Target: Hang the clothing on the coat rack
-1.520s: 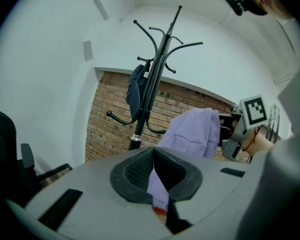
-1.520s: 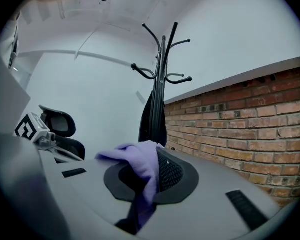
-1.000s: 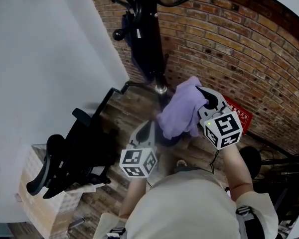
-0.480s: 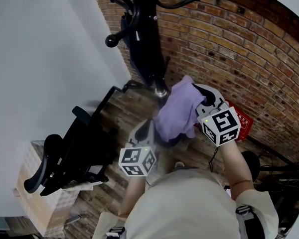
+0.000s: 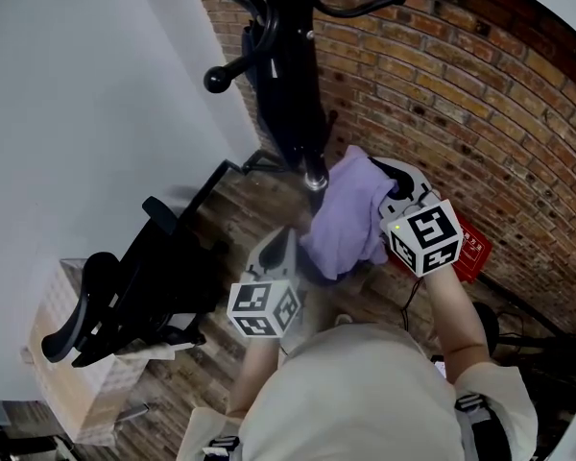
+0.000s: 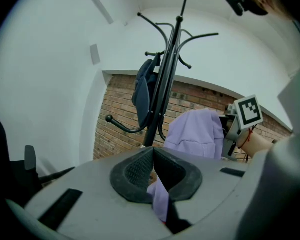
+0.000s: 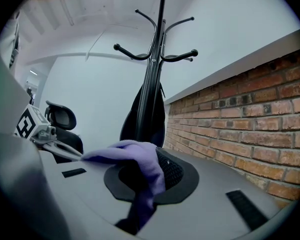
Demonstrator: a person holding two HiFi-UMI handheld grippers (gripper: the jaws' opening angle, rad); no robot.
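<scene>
A lilac garment (image 5: pixel 350 214) hangs between my two grippers in front of the black coat rack (image 5: pixel 293 75). My right gripper (image 5: pixel 396 188) is shut on its upper edge, and the lilac cloth (image 7: pixel 140 176) drapes over its jaws. My left gripper (image 5: pixel 280 250) sits lower and left, shut on a strip of the garment (image 6: pixel 160 201). The rack's pole (image 6: pixel 165 84) and curved hooks (image 7: pixel 135 54) rise just ahead. A dark blue garment (image 6: pixel 142 91) hangs on the rack.
A black office chair (image 5: pixel 134 296) stands at the left, beside a cardboard box (image 5: pixel 72 392). A brick wall (image 5: pixel 480 104) runs along the right, with a red item (image 5: pixel 466 248) at its foot. A white wall (image 5: pixel 86 113) is at the left. The floor is wood planks (image 5: pixel 240 219).
Both grippers and the lilac garment have drifted slightly up and toward the rack's pole. The grips are unchanged.
</scene>
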